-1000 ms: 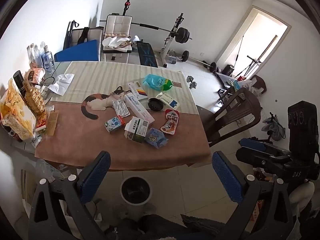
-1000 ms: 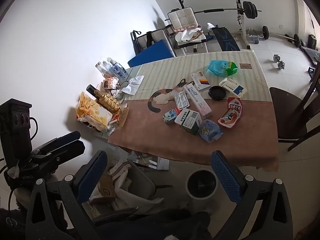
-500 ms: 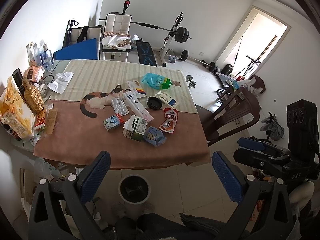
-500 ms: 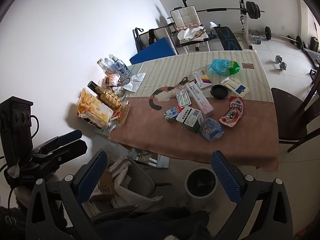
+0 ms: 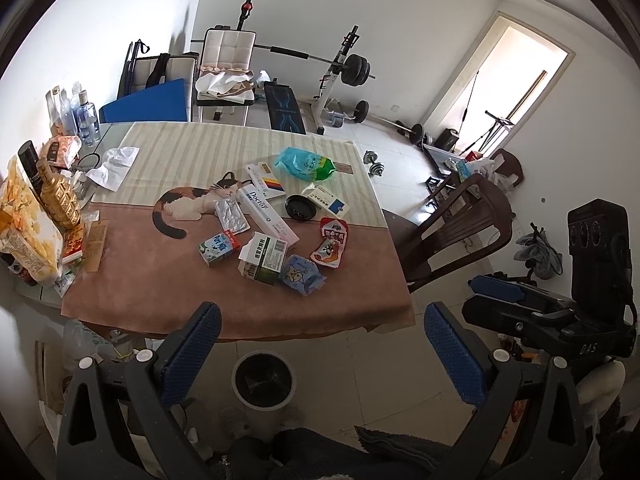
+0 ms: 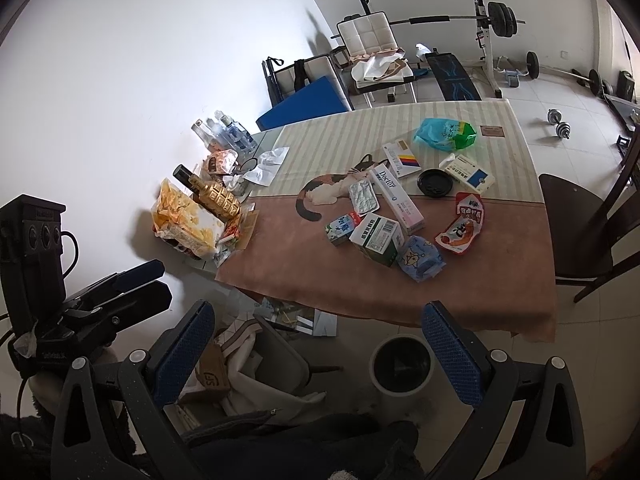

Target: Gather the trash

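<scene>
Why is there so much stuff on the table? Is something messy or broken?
Yes: empty packets and boxes lie scattered mid-table, like the torn-open green box on its side and a crumpled blue wrapper. The trash bin on the floor looks empty.

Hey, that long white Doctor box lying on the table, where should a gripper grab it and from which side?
Grip the Doctor box across its narrow width near the middle, coming straight down from above. It lies flat and long, so only its two long sides offer a span the fingers could likely close on. A blister pack lies close along one side and a green-and-white carton sits by its near end, so aim mid-length.
</scene>
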The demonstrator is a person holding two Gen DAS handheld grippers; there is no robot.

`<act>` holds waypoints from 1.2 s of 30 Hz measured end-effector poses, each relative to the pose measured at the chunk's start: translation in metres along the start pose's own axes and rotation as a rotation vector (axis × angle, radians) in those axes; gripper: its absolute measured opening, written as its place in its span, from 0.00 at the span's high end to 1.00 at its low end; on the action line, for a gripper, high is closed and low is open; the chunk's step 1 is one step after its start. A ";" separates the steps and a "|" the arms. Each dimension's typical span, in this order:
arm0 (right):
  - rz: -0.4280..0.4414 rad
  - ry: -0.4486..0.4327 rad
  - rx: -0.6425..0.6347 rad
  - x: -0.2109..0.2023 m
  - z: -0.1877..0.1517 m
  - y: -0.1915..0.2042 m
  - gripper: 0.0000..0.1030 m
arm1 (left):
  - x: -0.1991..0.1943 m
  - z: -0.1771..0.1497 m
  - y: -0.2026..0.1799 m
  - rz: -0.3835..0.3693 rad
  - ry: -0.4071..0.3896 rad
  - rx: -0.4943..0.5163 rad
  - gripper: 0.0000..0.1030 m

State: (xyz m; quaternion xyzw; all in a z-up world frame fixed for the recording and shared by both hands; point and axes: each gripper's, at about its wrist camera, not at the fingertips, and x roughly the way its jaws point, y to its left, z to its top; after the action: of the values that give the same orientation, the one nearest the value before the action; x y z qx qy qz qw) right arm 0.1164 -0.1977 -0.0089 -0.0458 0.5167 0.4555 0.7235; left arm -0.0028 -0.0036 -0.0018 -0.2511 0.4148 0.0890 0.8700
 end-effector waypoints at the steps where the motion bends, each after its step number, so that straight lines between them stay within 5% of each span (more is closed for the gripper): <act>1: -0.002 0.000 -0.001 0.000 0.000 0.000 0.00 | 0.000 0.000 0.001 -0.002 -0.001 -0.001 0.00; 36: -0.002 -0.003 0.001 -0.001 0.000 0.001 0.00 | 0.002 0.006 -0.001 -0.011 0.001 0.007 0.00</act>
State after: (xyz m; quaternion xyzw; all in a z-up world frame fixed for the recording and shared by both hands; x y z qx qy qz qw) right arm 0.1160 -0.1982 -0.0074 -0.0451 0.5156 0.4546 0.7248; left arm 0.0026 -0.0013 0.0006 -0.2505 0.4142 0.0826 0.8711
